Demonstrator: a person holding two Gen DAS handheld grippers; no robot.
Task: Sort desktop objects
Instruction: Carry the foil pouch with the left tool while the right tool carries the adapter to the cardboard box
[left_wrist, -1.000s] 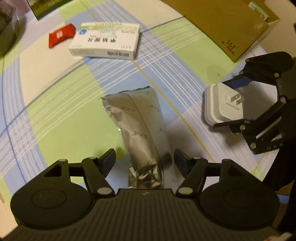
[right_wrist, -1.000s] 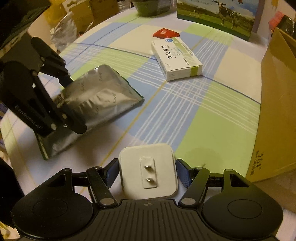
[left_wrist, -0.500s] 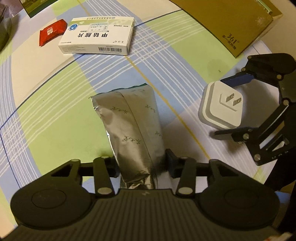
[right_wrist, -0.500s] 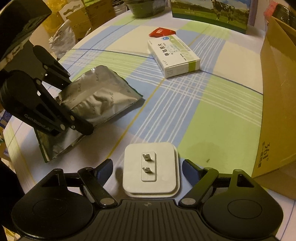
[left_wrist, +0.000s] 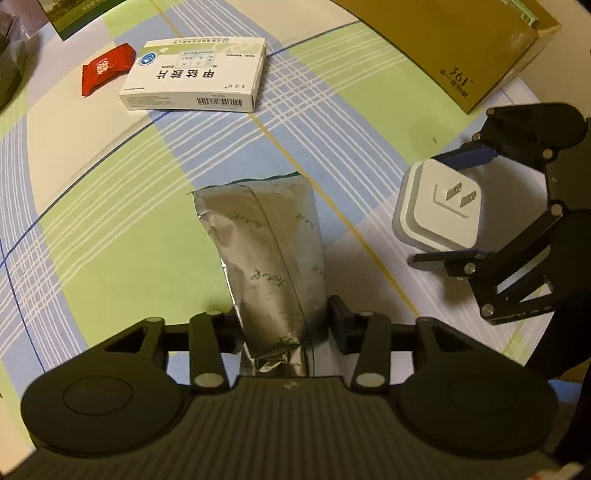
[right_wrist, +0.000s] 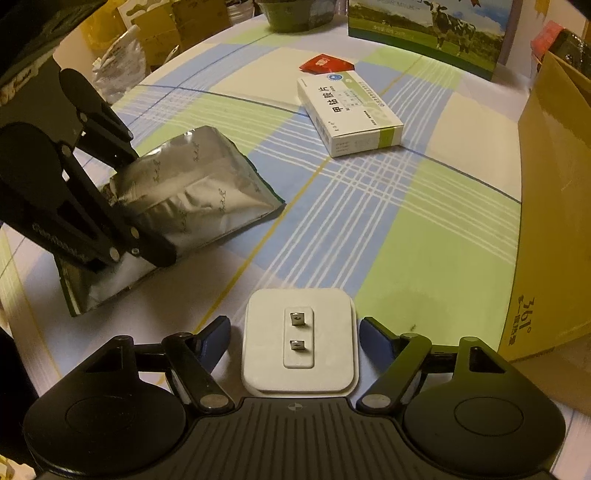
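My left gripper (left_wrist: 284, 321) pinches the foil pouch (left_wrist: 266, 240), jaws easing apart. My right gripper (right_wrist: 295, 336) is closing around the white plug (right_wrist: 299, 343), not yet touching, near the bench (right_wrist: 424, 229) edge. Farther: pill box (right_wrist: 351, 110), red packet (right_wrist: 325, 62), cardboard box (right_wrist: 554, 184) contents hidden.

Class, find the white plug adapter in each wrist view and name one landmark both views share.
Left wrist: white plug adapter at right, mid-height, prongs up.
Right wrist: adapter at bottom centre.
Shared landmark: medicine box on the checked tablecloth.
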